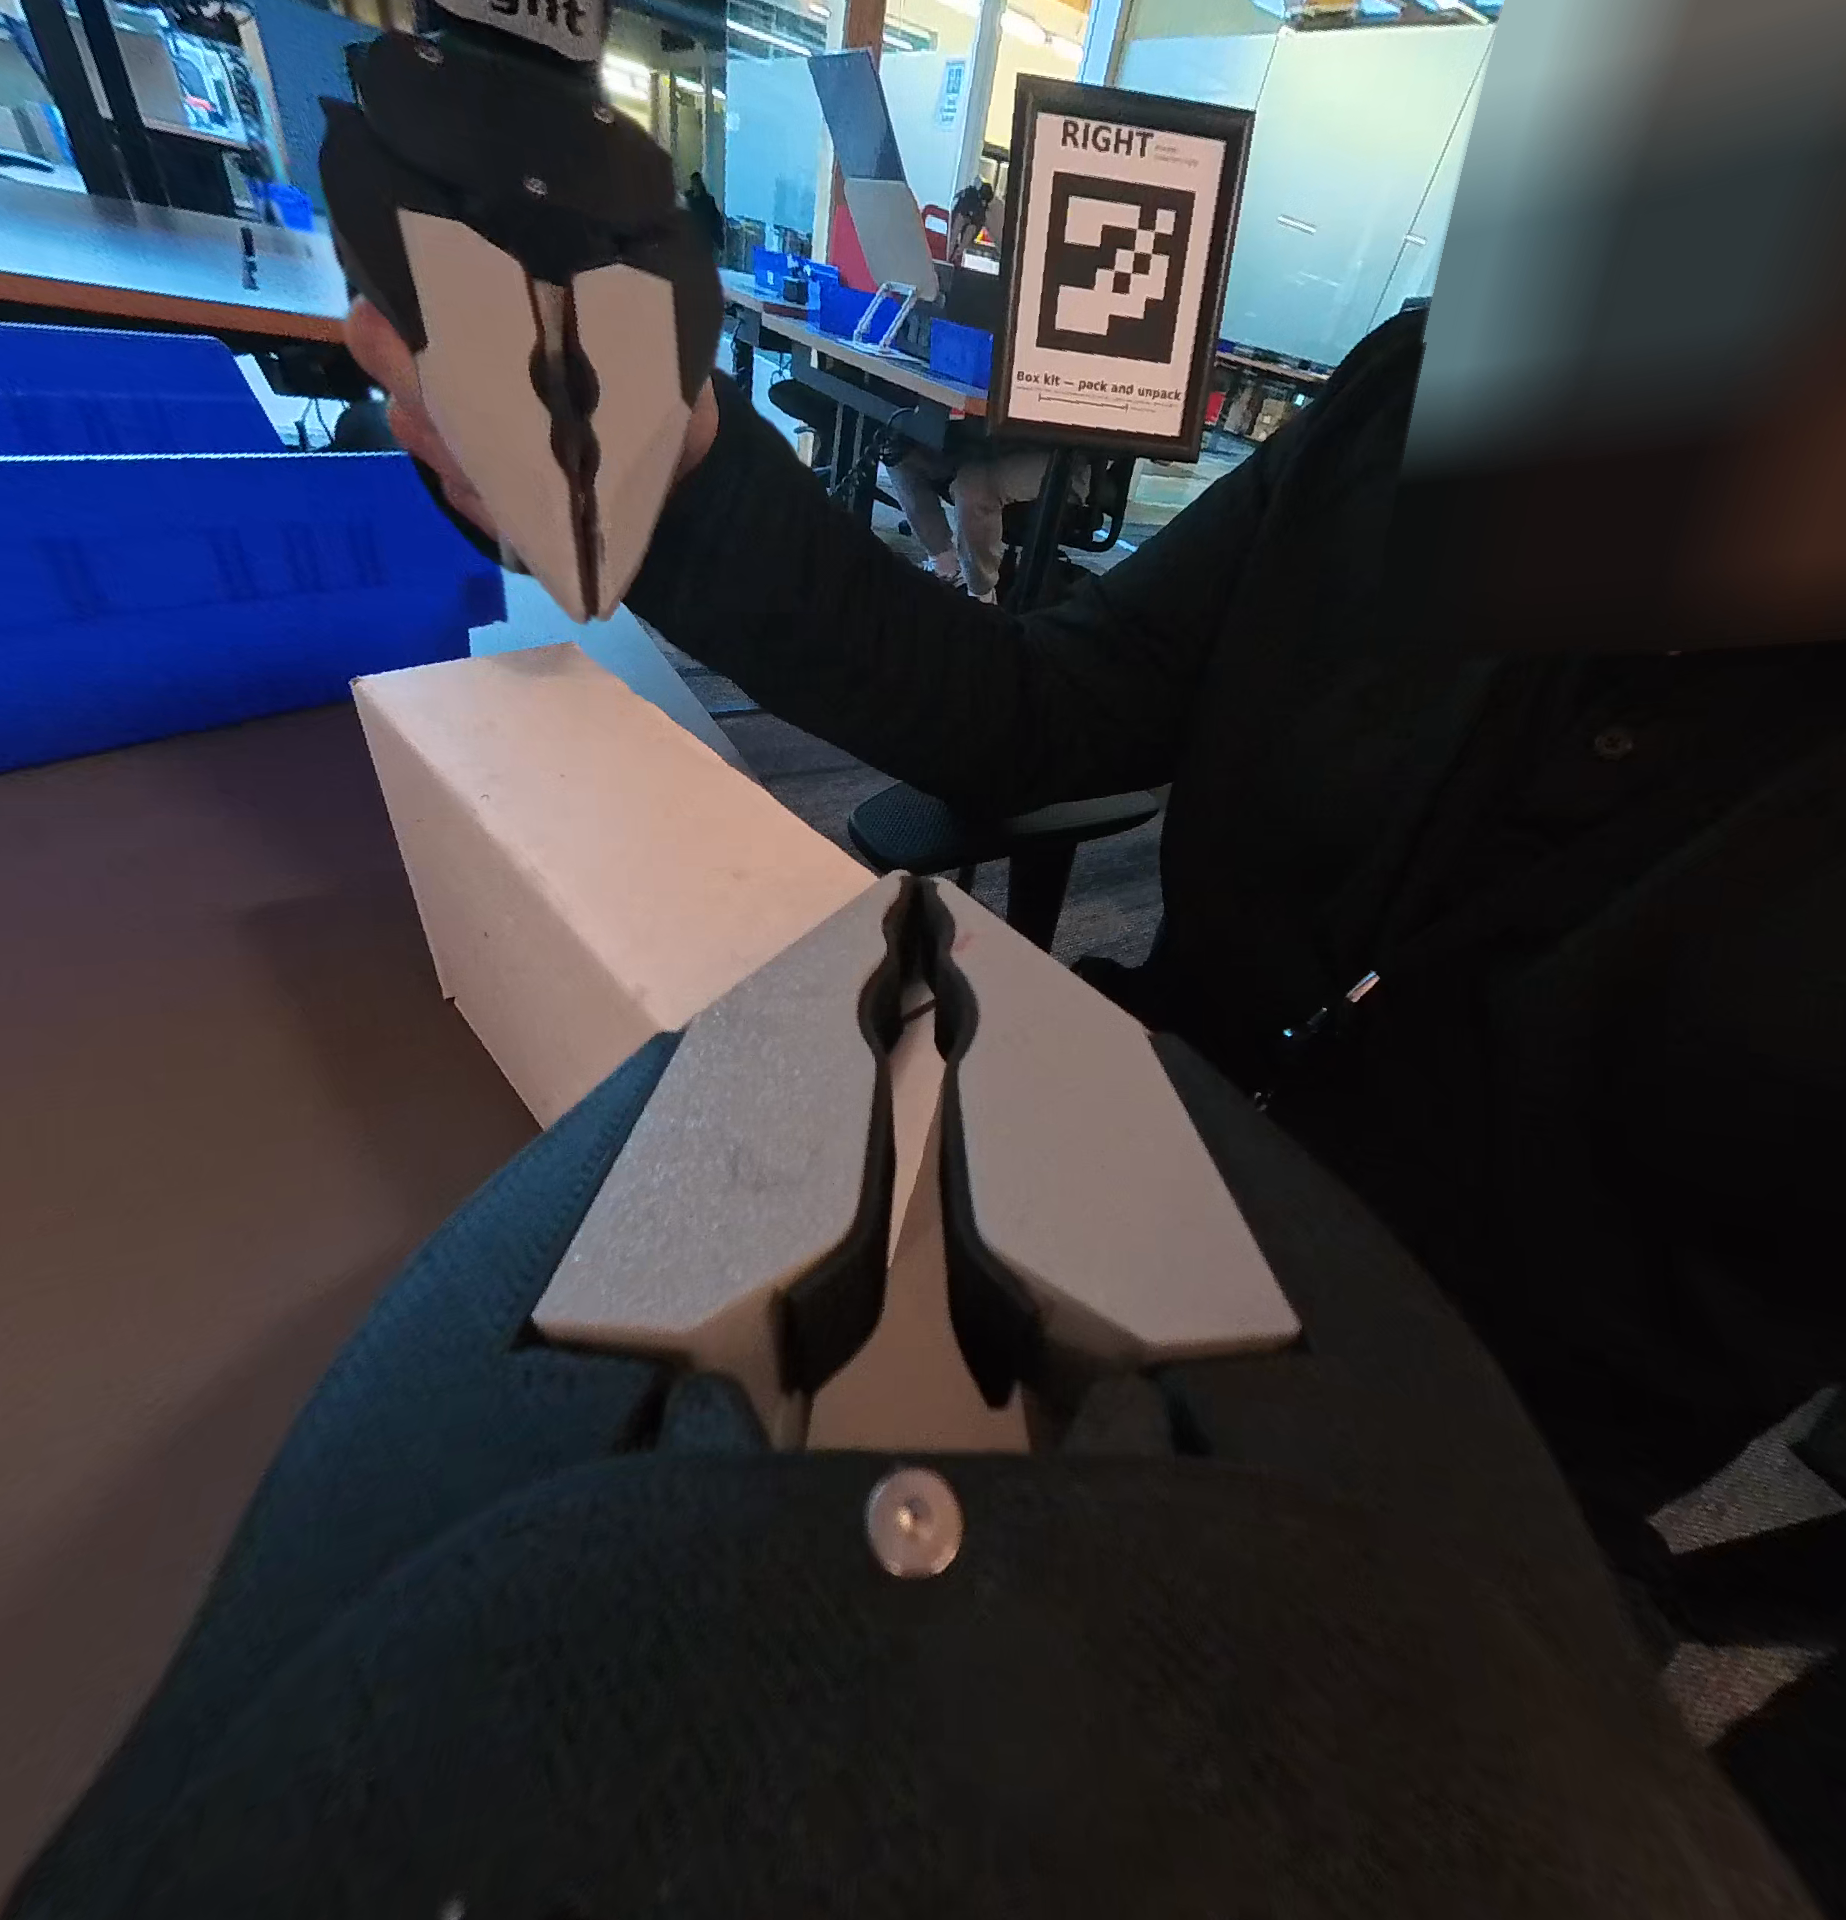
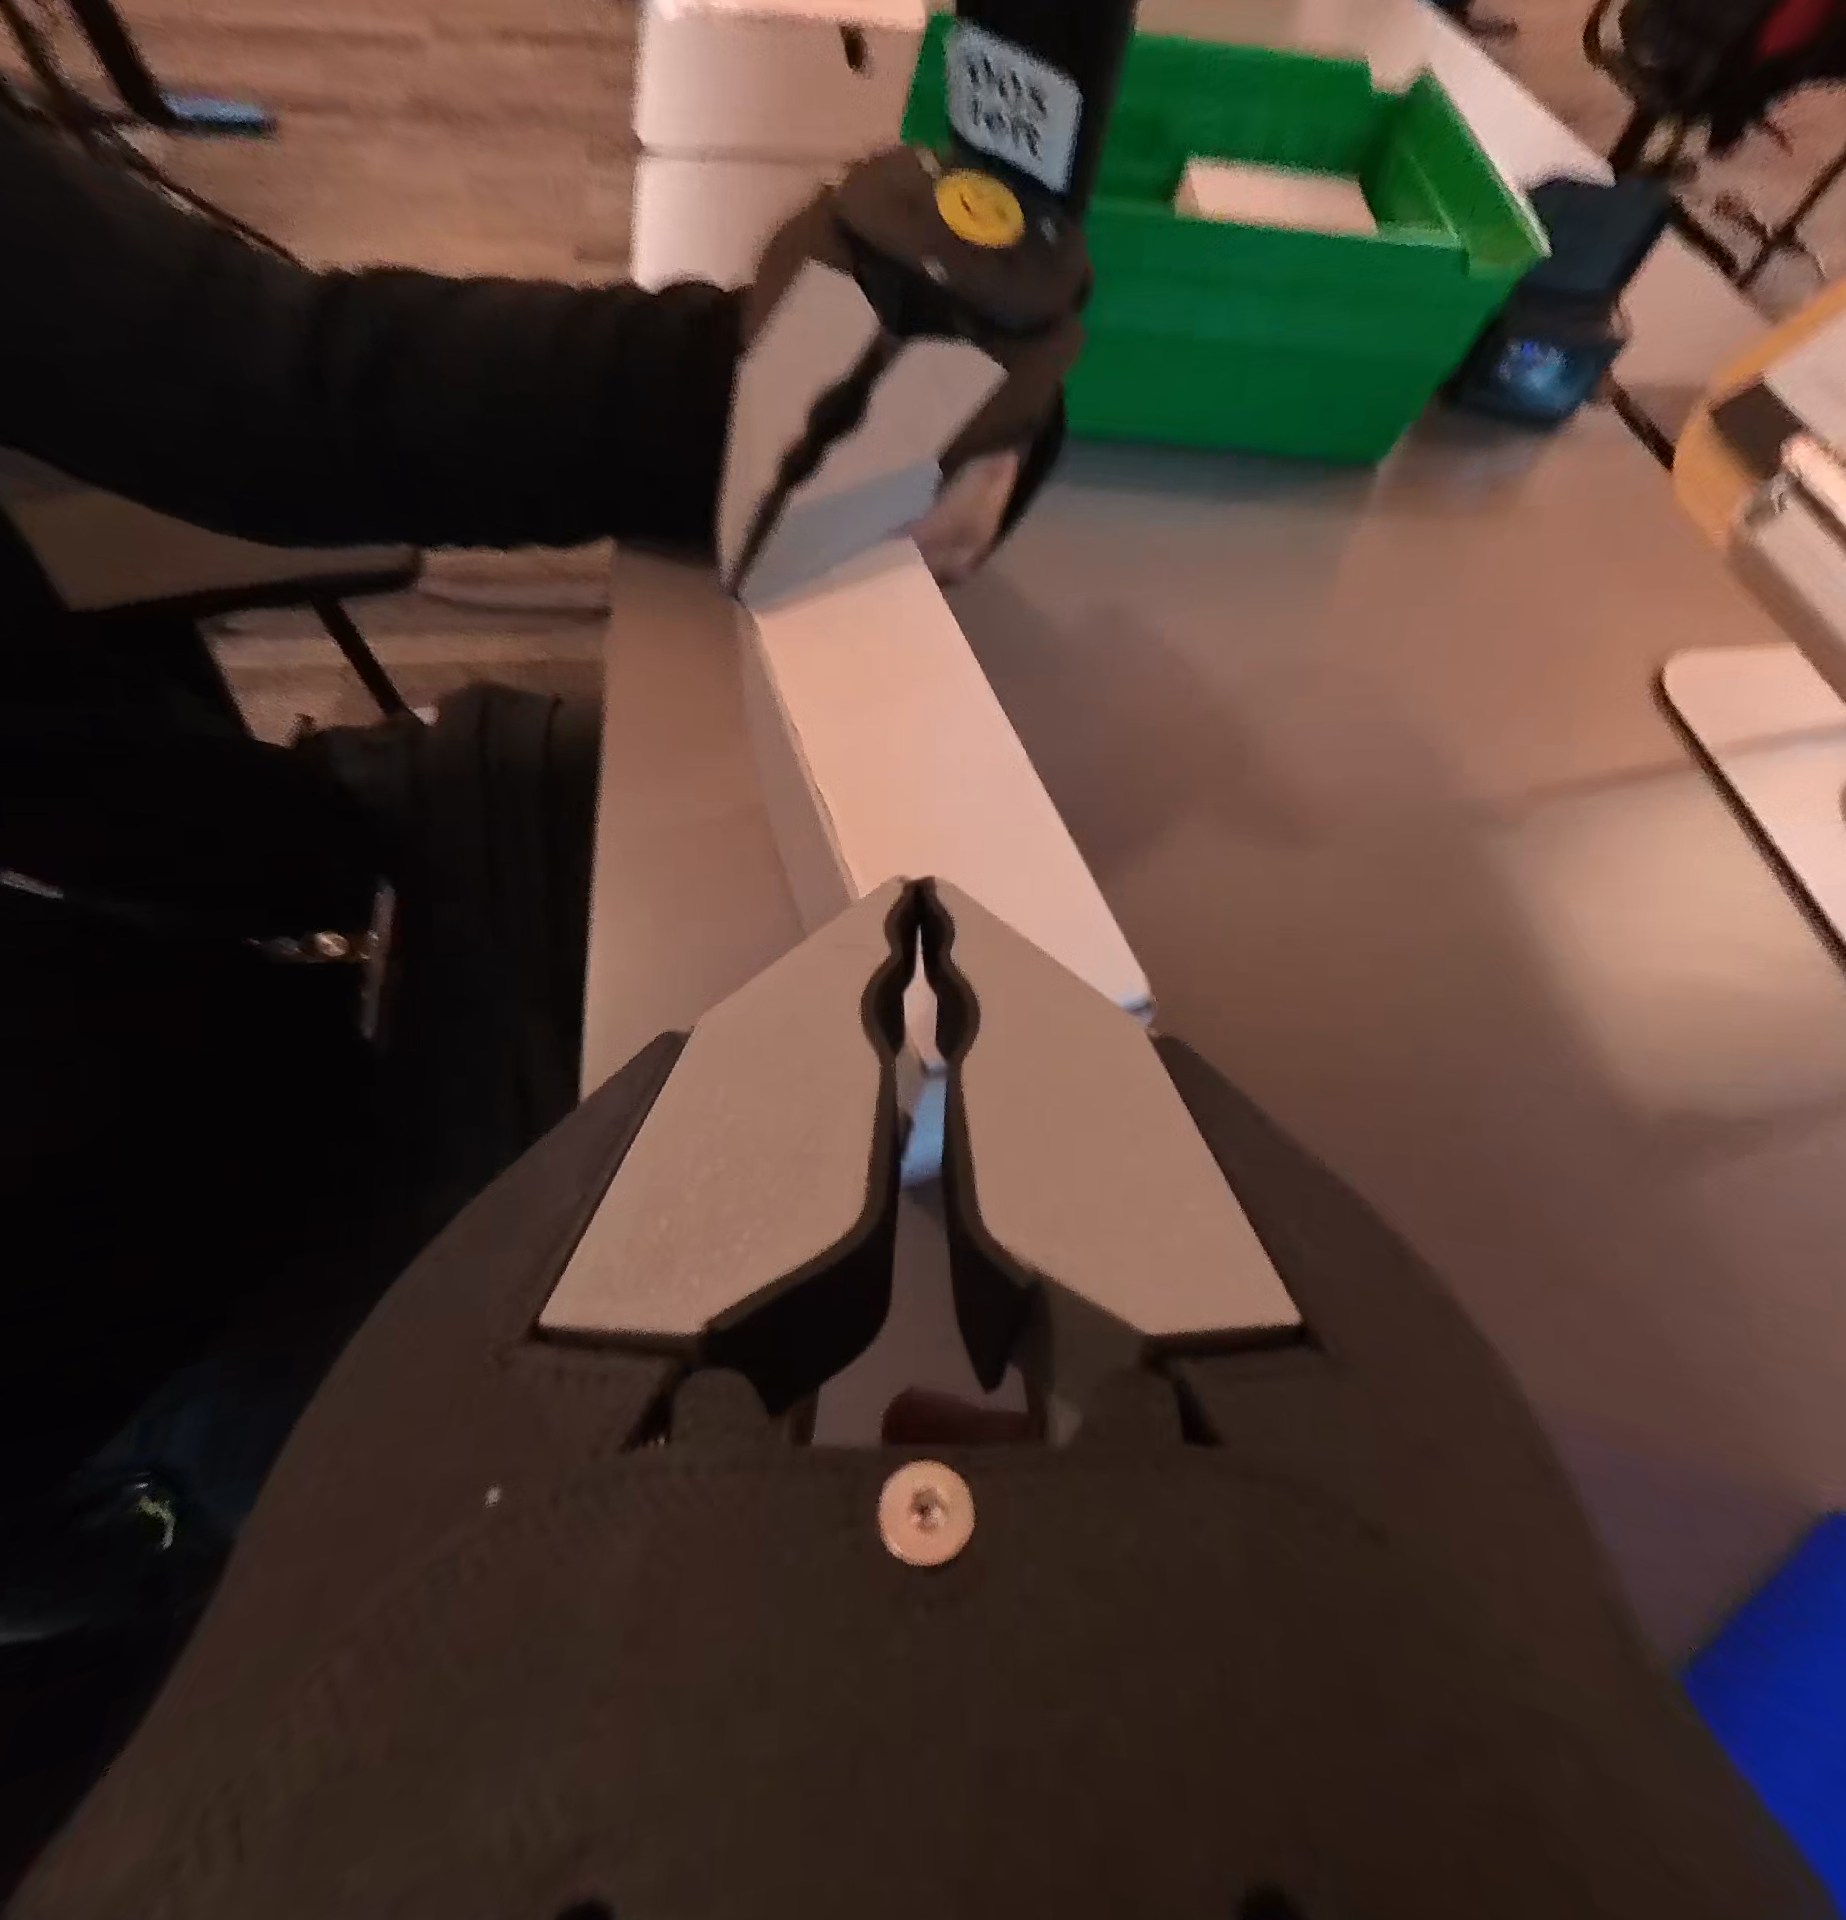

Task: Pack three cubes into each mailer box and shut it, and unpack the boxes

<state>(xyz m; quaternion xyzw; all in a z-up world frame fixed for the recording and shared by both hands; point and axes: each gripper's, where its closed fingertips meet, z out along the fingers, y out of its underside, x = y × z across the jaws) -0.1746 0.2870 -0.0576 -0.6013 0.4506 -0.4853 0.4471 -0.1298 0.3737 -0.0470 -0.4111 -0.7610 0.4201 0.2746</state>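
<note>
A long white mailer box (image 1: pixel 586 831) lies shut on the brown table (image 1: pixel 171 987), close to the edge by the person. My left gripper (image 1: pixel 914 885) is shut with nothing between its pads, tips over the near end of the box. My right gripper (image 1: pixel 590 608) hangs shut just above the box's far end. In the right wrist view the same box (image 2: pixel 898 727) runs away from my shut, empty right gripper (image 2: pixel 919 885). There the left gripper (image 2: pixel 740 582) is shut, its tips at the box's far corner. No cubes show.
A blue bin (image 1: pixel 171 582) stands behind the box. A framed marker sign (image 1: pixel 1116 270) and a chair armrest (image 1: pixel 960 821) lie beyond the table edge. A green bin (image 2: pixel 1262 301) holding a white box and stacked white boxes (image 2: pixel 753 135) stand at the far end. The grippers' ends are close to 11 cm from one another.
</note>
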